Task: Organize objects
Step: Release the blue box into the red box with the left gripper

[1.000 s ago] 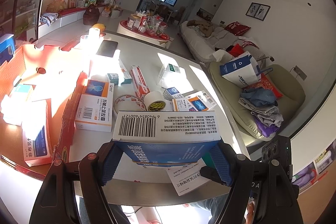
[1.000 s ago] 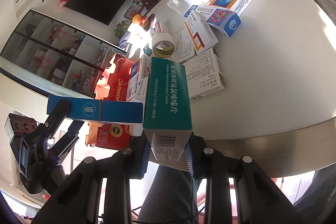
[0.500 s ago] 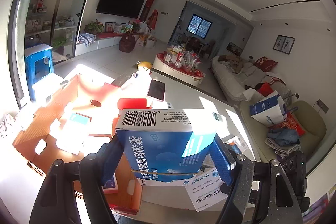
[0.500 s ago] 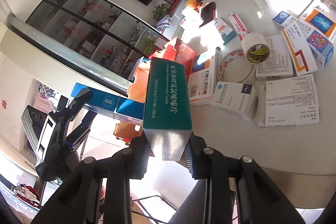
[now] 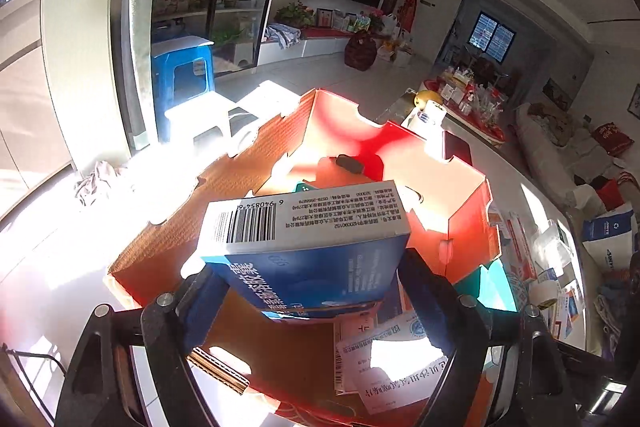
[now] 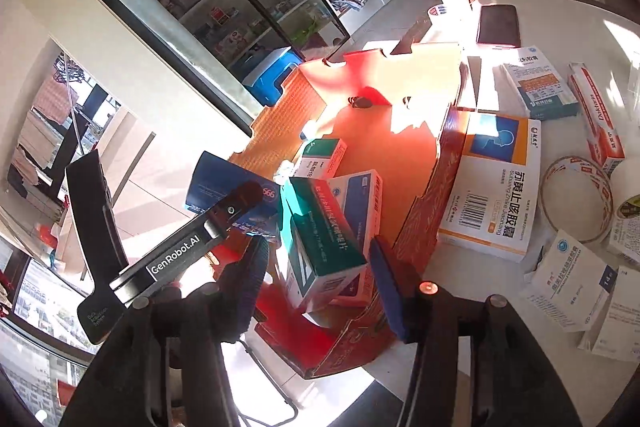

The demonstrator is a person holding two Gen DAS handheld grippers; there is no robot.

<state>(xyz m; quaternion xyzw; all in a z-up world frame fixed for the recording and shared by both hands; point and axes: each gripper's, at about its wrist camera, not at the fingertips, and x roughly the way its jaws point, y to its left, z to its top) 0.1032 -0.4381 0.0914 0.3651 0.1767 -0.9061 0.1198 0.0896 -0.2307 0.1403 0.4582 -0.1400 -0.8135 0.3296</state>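
A red and orange carton [image 5: 360,135] stands open at the table's left end. My left gripper [image 5: 306,267] hangs over it, its jaws opening. A blue medicine box [image 5: 304,227] with a barcoded white end sits tilted and loose between its fingers. In the right wrist view my right gripper [image 6: 320,267] is over the carton's [image 6: 444,163] near corner, its jaws opening too. A green and white box [image 6: 320,231] lies between its fingers with gaps on both sides. It rests on a white and blue box [image 6: 360,195] inside the carton. The left gripper's finger [image 6: 236,203] crosses the blue box [image 6: 212,179].
Another small green-topped box [image 6: 322,157] lies in the carton. On the white table to the right are a large orange and blue box [image 6: 492,187], a Daktarin box [image 6: 596,115], a tape roll [image 6: 576,199], a phone [image 6: 498,25] and several leaflets. A blue stool [image 5: 182,67] stands beyond the carton.
Both grippers swung left from the table to over the carton. The right jaws parted and the green box dropped out of their grip. The blue box has tilted in the left jaws.
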